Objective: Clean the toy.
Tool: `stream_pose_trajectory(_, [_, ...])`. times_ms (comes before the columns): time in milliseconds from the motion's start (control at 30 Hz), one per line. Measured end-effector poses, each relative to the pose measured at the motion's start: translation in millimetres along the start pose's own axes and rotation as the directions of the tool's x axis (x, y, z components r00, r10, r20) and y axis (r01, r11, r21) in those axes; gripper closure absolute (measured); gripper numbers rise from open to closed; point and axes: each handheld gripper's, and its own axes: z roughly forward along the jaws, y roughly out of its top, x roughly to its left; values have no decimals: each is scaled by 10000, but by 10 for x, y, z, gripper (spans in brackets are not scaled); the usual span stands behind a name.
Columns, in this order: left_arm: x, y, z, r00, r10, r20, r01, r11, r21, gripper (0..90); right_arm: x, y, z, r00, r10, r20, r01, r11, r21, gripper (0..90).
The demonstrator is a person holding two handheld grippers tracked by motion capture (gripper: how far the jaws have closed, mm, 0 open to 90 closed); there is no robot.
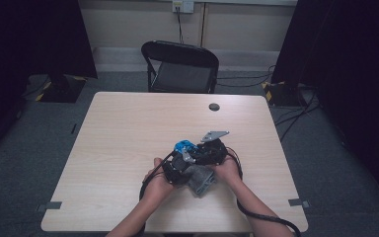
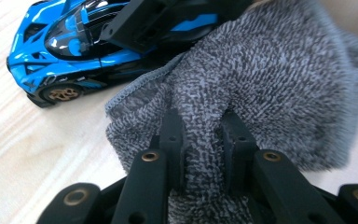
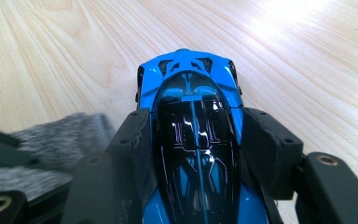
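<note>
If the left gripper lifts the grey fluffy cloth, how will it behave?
The grey fluffy cloth will probably hang limp: it already bunches in soft folds between the left gripper fingers. It looks light, and its looped pile should resist slipping. Its loose edge might drag against the blue toy car beside it.

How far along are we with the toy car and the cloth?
Done: the right tool is clamped on the sides of the blue toy car, which sits on the table, and the left tool has pinched the grey cloth. In hand: the cloth lies bunched beside the car. Left: probably the wiping itself; no contact with the bodywork is evident.
</note>
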Motion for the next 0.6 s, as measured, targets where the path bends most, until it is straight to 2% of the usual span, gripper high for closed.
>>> stream_pose_trajectory(167, [50,20,9,9994,54,-334,-49,9998,169,738,-1,-1,-1,10000,-14,-1,14,10000,-5,434])
stream_pose_trajectory(333, [150,9,-6,9978,-138,-641,150,9997,190,739,1,-1,-1,10000,-23,9,23,10000,0,434])
stream_pose_trajectory(400, [196,-7,-12,9974,-301,-661,312,9994,157,739,1,-2,0,10000,-30,11,30,10000,-17,434])
stream_pose_trajectory(600, [289,-24,-33,9952,-430,-877,450,9987,217,739,3,-3,1,10000,-14,16,14,10000,-28,434])
